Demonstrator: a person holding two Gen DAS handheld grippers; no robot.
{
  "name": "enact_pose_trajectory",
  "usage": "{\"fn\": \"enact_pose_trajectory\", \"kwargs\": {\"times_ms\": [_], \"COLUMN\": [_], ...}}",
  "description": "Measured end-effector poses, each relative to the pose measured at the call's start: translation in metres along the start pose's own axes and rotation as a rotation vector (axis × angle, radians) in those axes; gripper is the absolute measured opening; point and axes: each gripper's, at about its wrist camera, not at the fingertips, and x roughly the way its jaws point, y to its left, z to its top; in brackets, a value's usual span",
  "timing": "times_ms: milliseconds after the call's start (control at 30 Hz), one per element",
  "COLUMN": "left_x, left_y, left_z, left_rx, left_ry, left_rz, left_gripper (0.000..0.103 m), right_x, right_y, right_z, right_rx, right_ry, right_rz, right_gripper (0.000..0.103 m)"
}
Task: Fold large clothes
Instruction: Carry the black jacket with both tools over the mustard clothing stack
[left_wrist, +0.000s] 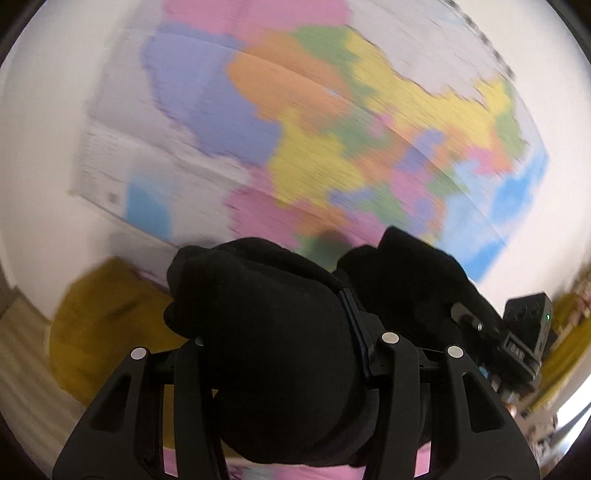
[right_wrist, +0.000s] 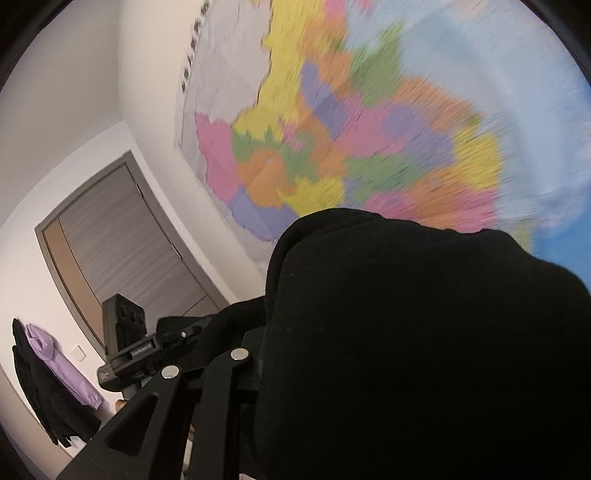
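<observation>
A black fleece garment (left_wrist: 280, 332) is bunched over my left gripper (left_wrist: 291, 332), whose jaws stand closed on the cloth. The gripper is lifted and points at the wall. The same black garment (right_wrist: 424, 332) fills the lower right of the right wrist view and drapes over my right gripper (right_wrist: 295, 362), which is shut on it; the fingertips are hidden by cloth. The right gripper's body (left_wrist: 524, 332) shows at the left wrist view's right edge, and the left gripper's body (right_wrist: 125, 343) shows at the right wrist view's lower left. Both views are blurred by motion.
A large coloured wall map (left_wrist: 332, 129) hangs on the white wall, also in the right wrist view (right_wrist: 351, 140). A grey door (right_wrist: 122, 236) stands to the left. A purple hoodie (right_wrist: 66, 365) and dark clothes hang on the wall. A mustard-yellow seat (left_wrist: 103, 325) is below.
</observation>
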Motion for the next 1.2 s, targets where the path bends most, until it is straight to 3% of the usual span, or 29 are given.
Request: {"fn": "enact_pose_trajectory", "kwargs": {"times_ms": [367, 467, 600, 700, 767, 867, 967, 1033, 1100, 1133, 1200], "left_x": [0.021, 0.035, 0.068, 0.064, 0.056, 0.051, 0.049, 0.053, 0.053, 0.053, 0.052], "left_y": [0.090, 0.131, 0.184, 0.207, 0.213, 0.217, 0.222, 0.223, 0.222, 0.222, 0.223], "left_z": [0.041, 0.031, -0.012, -0.028, -0.028, -0.026, -0.027, -0.028, -0.027, -0.026, -0.024], "left_rx": [0.008, -0.036, -0.086, -0.123, -0.130, -0.127, -0.143, -0.153, -0.153, -0.159, -0.172], "left_ry": [-0.060, -0.050, 0.068, 0.072, 0.064, 0.075, 0.075, 0.076, 0.075, 0.076, 0.076], "left_rz": [0.216, 0.266, 0.352, 0.355, 0.341, 0.345, 0.345, 0.350, 0.364, 0.367, 0.366], "left_gripper": [0.043, 0.043, 0.043, 0.045, 0.048, 0.048, 0.049, 0.049, 0.049, 0.049, 0.049], "right_x": [0.116, 0.146, 0.176, 0.168, 0.155, 0.122, 0.110, 0.104, 0.103, 0.102, 0.087], "right_y": [0.008, -0.002, -0.033, -0.052, -0.054, -0.061, -0.080, -0.100, -0.108, -0.104, -0.082], "right_z": [-0.025, -0.056, -0.107, -0.125, -0.129, -0.136, -0.131, -0.126, -0.117, -0.111, -0.100], "right_rx": [0.006, 0.007, 0.048, 0.089, 0.100, 0.126, 0.235, 0.340, 0.385, 0.348, 0.246], "right_ry": [0.061, 0.125, 0.287, 0.320, 0.339, 0.310, 0.276, 0.227, 0.177, 0.166, 0.109], "right_rz": [0.016, -0.011, -0.102, -0.114, -0.097, -0.079, -0.032, 0.009, 0.029, 0.019, 0.009], "right_gripper": [0.019, 0.020, 0.025, 0.037, 0.058, 0.080, 0.080, 0.076, 0.034, 0.022, 0.018]}}
